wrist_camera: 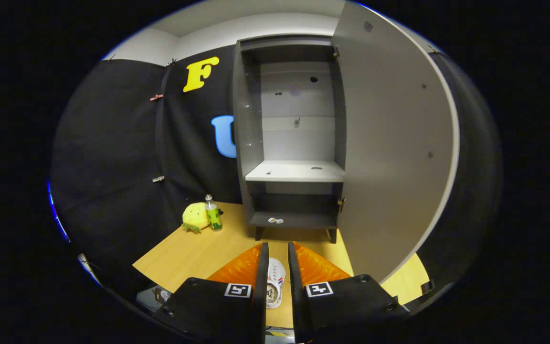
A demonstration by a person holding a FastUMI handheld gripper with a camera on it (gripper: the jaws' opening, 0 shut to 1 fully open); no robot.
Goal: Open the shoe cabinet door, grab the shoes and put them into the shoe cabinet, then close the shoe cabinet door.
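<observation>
A white shoe point(275, 279) with red and blue side marks sits between my two fingers, toe pointing ahead, and my gripper point(278, 244) is shut on it with both fingers pressed to its sides. Beyond the fingers stands the grey shoe cabinet point(248, 143) on short legs. Its door point(389, 157) is swung wide open to the right. Inside are a pale middle shelf point(294, 171) and a dark lower shelf point(299, 220). Two small pale bits point(275, 220) lie on the lower shelf.
The cabinet stands on a wooden tabletop point(194, 258). To the left of the cabinet, a yellow plush toy point(195, 216) and a green-labelled bottle point(213, 213) stand against the black cloth wall. The open door's edge reaches close to my right finger.
</observation>
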